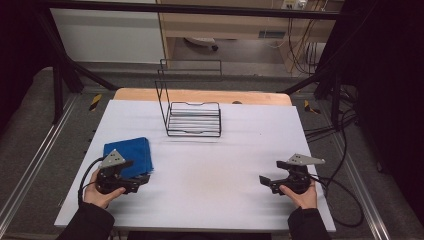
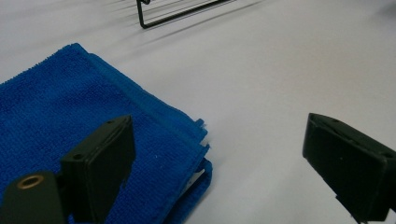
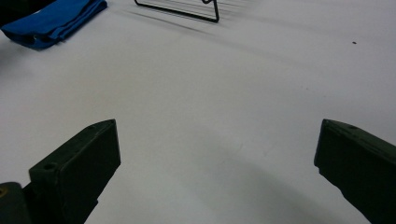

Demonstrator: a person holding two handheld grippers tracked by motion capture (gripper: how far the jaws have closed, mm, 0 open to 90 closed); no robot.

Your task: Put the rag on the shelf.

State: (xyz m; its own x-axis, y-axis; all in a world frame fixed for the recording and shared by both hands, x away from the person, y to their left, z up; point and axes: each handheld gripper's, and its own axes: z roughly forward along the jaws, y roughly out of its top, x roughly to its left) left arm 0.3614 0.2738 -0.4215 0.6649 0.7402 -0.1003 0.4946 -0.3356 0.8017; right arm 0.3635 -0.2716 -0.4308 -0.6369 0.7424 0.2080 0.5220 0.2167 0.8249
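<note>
A folded blue towel (image 1: 127, 151) lies on the left part of the white table (image 1: 215, 170). My left gripper (image 1: 138, 172) is open at the towel's near right corner. In the left gripper view its left jaw hangs over the towel (image 2: 70, 121) and its right jaw over bare table, with nothing between the jaws of the gripper (image 2: 219, 154). A black wire rack (image 1: 194, 118) stands upright at the back middle. My right gripper (image 1: 272, 172) is held near the front right, open and empty (image 3: 215, 163), pointing left toward the towel (image 3: 56, 21) and the rack (image 3: 182, 9).
The table has a wooden strip (image 1: 200, 95) along its far edge. A black metal frame (image 1: 65, 75) surrounds the table. Cables (image 1: 345, 185) trail off the right side. A wide stretch of bare white surface lies between the two grippers.
</note>
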